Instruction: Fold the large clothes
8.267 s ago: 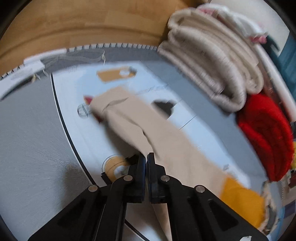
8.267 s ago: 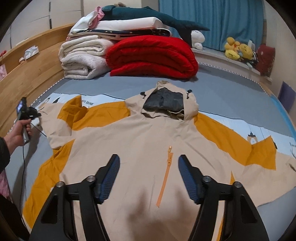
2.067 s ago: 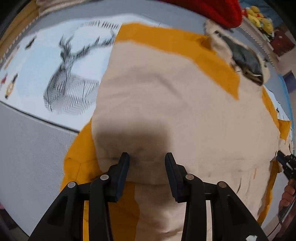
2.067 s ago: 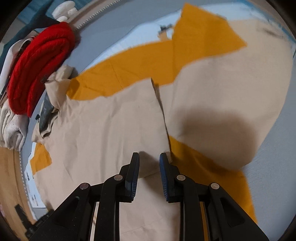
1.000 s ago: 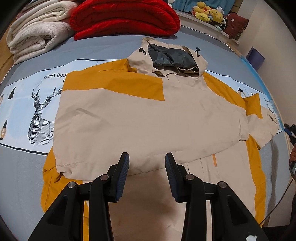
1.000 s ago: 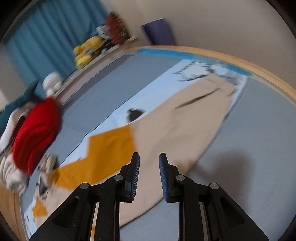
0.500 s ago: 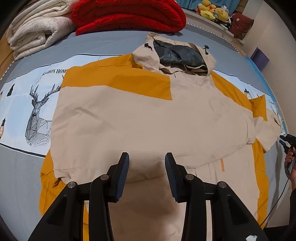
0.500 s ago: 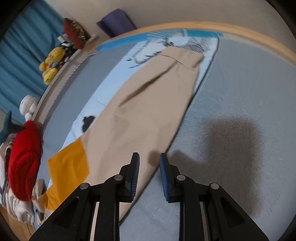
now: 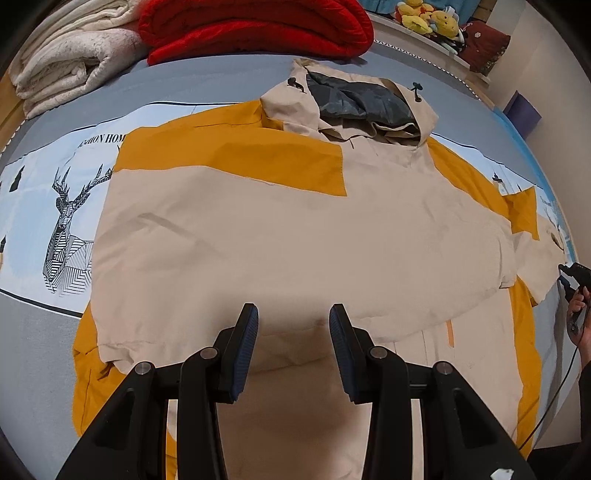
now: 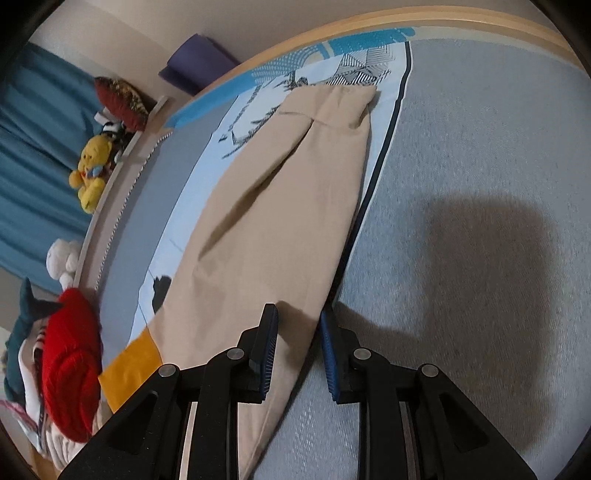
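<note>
A beige and mustard hooded jacket (image 9: 295, 236) lies flat on the bed, hood (image 9: 354, 99) at the far side. Its left sleeve is folded across the chest. My left gripper (image 9: 293, 325) is open and empty, held above the jacket's lower front. The right sleeve (image 10: 280, 206) stretches out straight over the bed toward the foot board. My right gripper (image 10: 297, 325) is open, low over that sleeve's near edge, with its jaws either side of the edge. The right gripper also shows at the far right of the left wrist view (image 9: 572, 280).
A red blanket (image 9: 255, 26) and cream blankets (image 9: 70, 62) are stacked at the head of the bed. Plush toys (image 9: 424, 18) sit on the ledge by the blue curtain (image 10: 26, 147). The wooden bed frame (image 10: 480, 22) edges the grey sheet (image 10: 480, 184).
My right gripper has moved along the right sleeve and dropped closer to its edge, jaws slightly wider. My left gripper has come a little closer to the jacket, still open.
</note>
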Demonstrator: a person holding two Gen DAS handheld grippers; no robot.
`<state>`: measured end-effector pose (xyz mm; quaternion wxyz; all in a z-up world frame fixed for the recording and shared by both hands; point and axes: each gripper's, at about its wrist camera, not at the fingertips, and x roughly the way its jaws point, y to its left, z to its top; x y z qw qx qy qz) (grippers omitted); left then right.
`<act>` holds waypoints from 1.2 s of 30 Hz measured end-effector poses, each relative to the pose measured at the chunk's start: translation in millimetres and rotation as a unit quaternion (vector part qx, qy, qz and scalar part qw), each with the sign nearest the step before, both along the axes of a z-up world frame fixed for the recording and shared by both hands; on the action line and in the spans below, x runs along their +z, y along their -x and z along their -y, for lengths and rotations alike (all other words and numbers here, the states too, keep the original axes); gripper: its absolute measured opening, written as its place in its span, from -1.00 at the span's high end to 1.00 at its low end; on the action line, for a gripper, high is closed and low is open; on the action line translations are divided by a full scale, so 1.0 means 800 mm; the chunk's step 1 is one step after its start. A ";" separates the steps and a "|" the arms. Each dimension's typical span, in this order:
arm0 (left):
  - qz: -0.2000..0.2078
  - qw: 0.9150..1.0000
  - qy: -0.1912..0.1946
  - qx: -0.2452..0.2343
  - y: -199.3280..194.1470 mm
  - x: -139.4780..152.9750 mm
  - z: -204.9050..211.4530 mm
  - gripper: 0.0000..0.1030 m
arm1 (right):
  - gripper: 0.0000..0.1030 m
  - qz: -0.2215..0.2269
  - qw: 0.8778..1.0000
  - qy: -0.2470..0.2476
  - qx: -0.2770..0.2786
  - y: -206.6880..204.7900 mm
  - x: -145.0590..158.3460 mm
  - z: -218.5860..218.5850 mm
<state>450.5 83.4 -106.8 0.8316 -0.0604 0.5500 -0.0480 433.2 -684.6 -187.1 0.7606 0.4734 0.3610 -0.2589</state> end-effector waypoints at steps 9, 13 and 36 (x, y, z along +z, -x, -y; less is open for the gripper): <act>-0.004 1.000 0.006 0.002 0.000 -0.001 -0.006 0.28 | 0.84 0.012 0.999 0.041 -0.020 -0.005 0.012 0.004; -0.002 1.000 0.009 0.004 0.002 0.003 -0.009 0.28 | 0.95 0.036 0.996 0.077 -0.024 -0.005 0.043 -0.005; 0.035 0.995 0.078 0.056 0.044 0.068 -0.054 0.28 | 0.92 0.185 0.790 0.126 0.571 -0.033 0.243 -0.638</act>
